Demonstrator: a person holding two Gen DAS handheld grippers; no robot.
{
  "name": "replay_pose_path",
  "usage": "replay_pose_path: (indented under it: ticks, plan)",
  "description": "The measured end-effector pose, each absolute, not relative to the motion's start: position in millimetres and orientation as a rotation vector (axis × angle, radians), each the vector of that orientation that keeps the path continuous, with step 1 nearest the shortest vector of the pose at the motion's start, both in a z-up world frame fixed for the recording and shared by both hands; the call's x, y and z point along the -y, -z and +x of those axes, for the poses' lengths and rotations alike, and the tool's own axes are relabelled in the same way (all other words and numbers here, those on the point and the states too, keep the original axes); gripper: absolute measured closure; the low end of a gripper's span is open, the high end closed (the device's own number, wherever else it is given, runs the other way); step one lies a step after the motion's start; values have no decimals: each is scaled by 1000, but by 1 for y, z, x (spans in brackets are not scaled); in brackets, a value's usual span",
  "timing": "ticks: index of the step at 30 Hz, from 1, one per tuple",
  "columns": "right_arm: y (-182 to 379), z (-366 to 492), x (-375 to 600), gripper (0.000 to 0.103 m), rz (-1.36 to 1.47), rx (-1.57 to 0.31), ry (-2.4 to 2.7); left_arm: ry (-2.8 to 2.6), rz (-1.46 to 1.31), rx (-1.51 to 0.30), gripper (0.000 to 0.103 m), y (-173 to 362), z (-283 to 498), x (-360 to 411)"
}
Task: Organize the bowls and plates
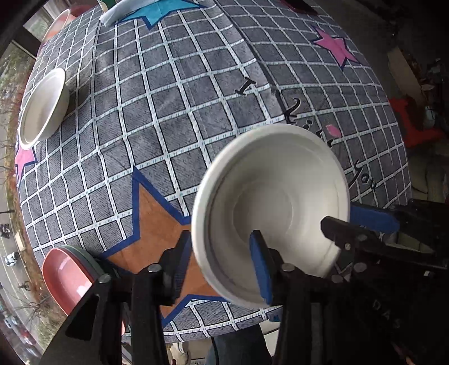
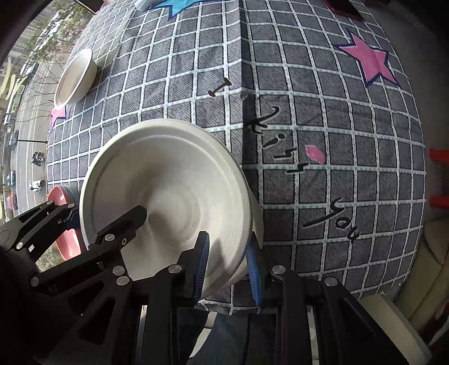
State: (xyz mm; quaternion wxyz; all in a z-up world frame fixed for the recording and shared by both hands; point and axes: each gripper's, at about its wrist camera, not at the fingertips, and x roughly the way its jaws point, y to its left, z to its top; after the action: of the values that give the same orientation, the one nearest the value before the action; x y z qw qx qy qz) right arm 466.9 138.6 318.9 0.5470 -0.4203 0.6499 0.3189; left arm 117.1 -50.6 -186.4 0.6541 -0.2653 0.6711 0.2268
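A white bowl [image 1: 277, 202] [image 2: 171, 193] is held tilted above the near edge of the table. My left gripper [image 1: 221, 264] straddles its left rim, one blue pad inside and one outside. My right gripper [image 2: 227, 266] has its pads on either side of the right rim and is shut on it. A second white bowl [image 1: 42, 106] [image 2: 75, 75] sits at the far left of the table. Stacked pink and grey plates [image 1: 70, 275] [image 2: 60, 213] lie at the near left edge.
The table [image 1: 179, 92] carries a grey checked cloth with coloured stars. A pink dish [image 1: 59, 22] sits at the far left corner. A folded light blue cloth [image 1: 126, 9] lies at the far edge. A window with a street view is on the left.
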Motion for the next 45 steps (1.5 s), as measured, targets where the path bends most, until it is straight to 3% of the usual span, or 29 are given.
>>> replay_pose_path:
  ticks: [1, 2, 3, 4, 6, 18, 32, 45]
  plan:
    - [-316, 467, -135, 73, -990, -1549, -737, -528, -597, -1531, 30, 188, 114, 51]
    - [-316, 472, -131, 73, -979, -1558, -717, -544, -590, -1531, 27, 189, 111, 51]
    - [-315, 473, -125, 65, -962, -1567, -694, -551, -589, -1529, 27, 187, 106, 49]
    - [-316, 477, -121, 42, -942, -1570, -675, -550, -598, -1527, 24, 185, 99, 48]
    - [-322, 484, -111, 21, -881, -1580, -668, -568, -619, -1522, 23, 184, 88, 45]
    - [-354, 503, -93, 21, -779, -1486, -621, -606, -664, -1446, 23, 157, 63, 47]
    - [-349, 490, -65, 20, -787, -1539, -549, -583, -687, -1422, 23, 155, 101, 46]
    - [-337, 476, -92, 20, -834, -1546, -590, -618, -724, -1420, 23, 147, 80, 36]
